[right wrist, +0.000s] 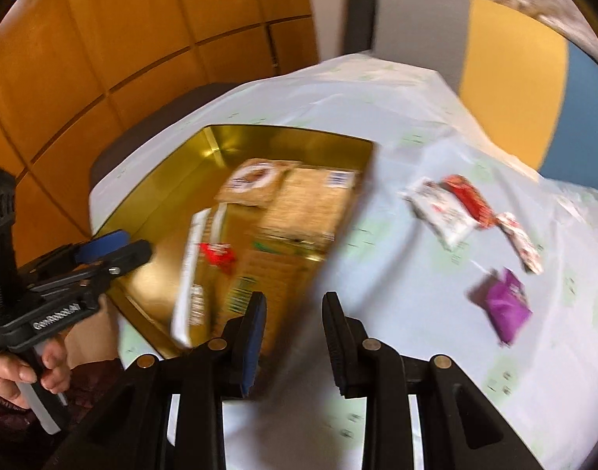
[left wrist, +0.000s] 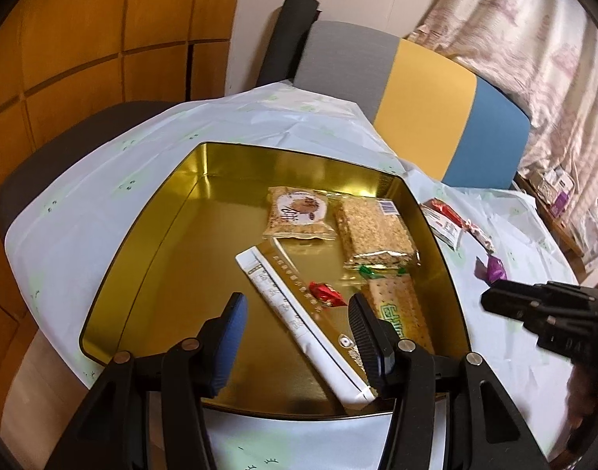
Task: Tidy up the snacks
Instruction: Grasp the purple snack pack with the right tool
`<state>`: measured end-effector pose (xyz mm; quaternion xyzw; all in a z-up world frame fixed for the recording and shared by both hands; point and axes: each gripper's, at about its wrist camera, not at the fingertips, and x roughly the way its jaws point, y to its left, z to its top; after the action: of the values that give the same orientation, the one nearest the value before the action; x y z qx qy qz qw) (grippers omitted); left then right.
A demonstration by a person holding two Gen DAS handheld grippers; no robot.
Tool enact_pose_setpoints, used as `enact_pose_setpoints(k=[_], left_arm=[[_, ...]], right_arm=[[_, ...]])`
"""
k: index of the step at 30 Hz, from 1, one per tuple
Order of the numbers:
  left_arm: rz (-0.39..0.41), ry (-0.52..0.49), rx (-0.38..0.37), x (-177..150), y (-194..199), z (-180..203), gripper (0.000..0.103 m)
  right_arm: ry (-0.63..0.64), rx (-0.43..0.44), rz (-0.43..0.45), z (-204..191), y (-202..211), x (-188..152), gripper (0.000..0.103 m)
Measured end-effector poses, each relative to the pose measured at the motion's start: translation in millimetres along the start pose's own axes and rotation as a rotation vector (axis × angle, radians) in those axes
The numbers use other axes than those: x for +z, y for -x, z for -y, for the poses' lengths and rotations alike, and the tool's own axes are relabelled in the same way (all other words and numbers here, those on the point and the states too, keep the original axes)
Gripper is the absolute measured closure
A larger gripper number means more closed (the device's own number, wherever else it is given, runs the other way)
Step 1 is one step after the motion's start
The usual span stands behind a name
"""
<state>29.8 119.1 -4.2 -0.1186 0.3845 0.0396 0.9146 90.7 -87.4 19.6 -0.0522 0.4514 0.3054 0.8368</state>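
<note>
Snacks sit partly sorted: my gold tin on the white-covered table holds a long white-gold packet, cracker packs and a red candy. A purple candy lies outside. My left gripper hangs released over the tin; my right gripper is parted, empty.

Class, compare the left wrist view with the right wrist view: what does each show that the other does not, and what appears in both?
Only the left wrist view: the left claw seen from behind, open over the gold tin, and a sharp look at the green-wrapped cracker pack.

Only the right wrist view: a hand gripping the left tool's handle, and the right claw, open with nothing between its fingers.

Both: the tin, the long white sachet, the small red candy, the purple candy and the red-and-white packets on the tablecloth.
</note>
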Motion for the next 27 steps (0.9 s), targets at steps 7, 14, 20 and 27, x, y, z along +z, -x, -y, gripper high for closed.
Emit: enact_pose_setpoints(k=[7,14,20,27], left_arm=[[-0.003,-0.069,-0.005,-1.9,4.3,18.9,0.048],[0.004,-0.149,-0.02,-4.7,9.3,45.0,0.048],[0.0,-0.229,-0.081,-9.3,13.6,72.8,0.048],[-0.016,-0.31,-0.161,-18.9,18.9,102.4,0.048]], right_arm=[[-0.117,-0.097,-0.005,56.6,14.3,-17.1,0.073],[-0.226,-0.171,-0.01,103.0,22.0,-36.4,0.073],[-0.349,-0.203,-0.01,141.2,25.0,-54.9,0.069],[-0.492,-0.192,0.032,175.7,20.8,-43.1,0.063]])
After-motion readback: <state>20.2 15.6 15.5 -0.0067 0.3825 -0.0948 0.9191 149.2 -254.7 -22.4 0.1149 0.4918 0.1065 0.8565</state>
